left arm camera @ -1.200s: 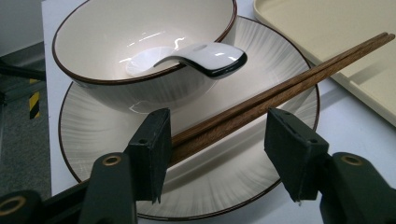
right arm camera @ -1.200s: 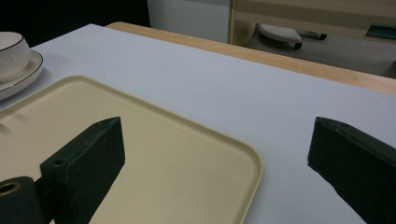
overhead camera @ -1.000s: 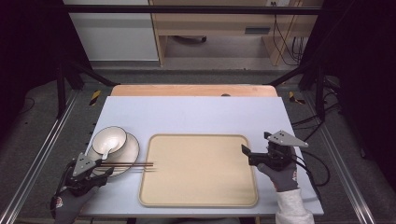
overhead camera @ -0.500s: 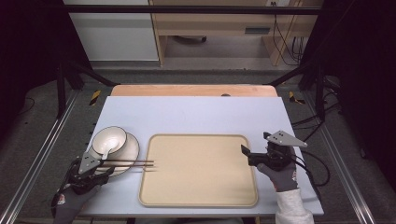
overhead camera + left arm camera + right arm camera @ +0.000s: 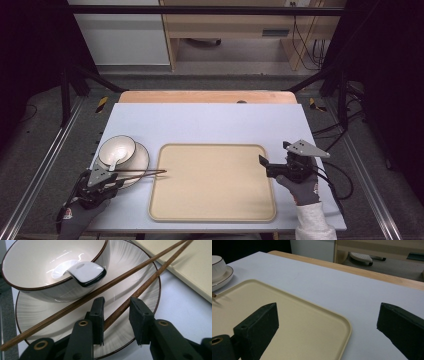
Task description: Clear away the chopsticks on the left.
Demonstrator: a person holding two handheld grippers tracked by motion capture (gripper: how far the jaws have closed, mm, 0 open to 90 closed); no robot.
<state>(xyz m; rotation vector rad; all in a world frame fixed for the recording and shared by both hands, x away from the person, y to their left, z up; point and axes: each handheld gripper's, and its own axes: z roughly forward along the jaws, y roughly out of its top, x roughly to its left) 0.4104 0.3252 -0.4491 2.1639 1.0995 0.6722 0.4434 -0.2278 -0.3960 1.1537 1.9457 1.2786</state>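
Observation:
A white bowl point(image 5: 117, 149) with a dark rim stands on a white plate point(image 5: 141, 161) at the table's left; a white spoon point(image 5: 85, 271) lies in it. Two brown chopsticks point(image 5: 145, 172) lie across the plate, tips reaching the beige tray point(image 5: 215, 182). My left gripper point(image 5: 116, 303) sits low at the plate's near edge point(image 5: 116, 178). Its jaws have just been closing, and one chopstick point(image 5: 140, 290) runs between them with a gap still showing. The other chopstick point(image 5: 75, 303) passes outside the left jaw. My right gripper point(image 5: 265, 167) hangs open over the tray's right edge point(image 5: 328, 311), holding nothing.
The pale blue table point(image 5: 210, 122) has a wooden strip point(image 5: 205, 96) along its far edge. Metal frame rails point(image 5: 45, 165) run down both sides. A cable point(image 5: 340, 182) trails from the right gripper off the table's right side.
The left gripper has edged slightly toward the plate and the chopsticks have shifted a little with it. The right gripper has kept still.

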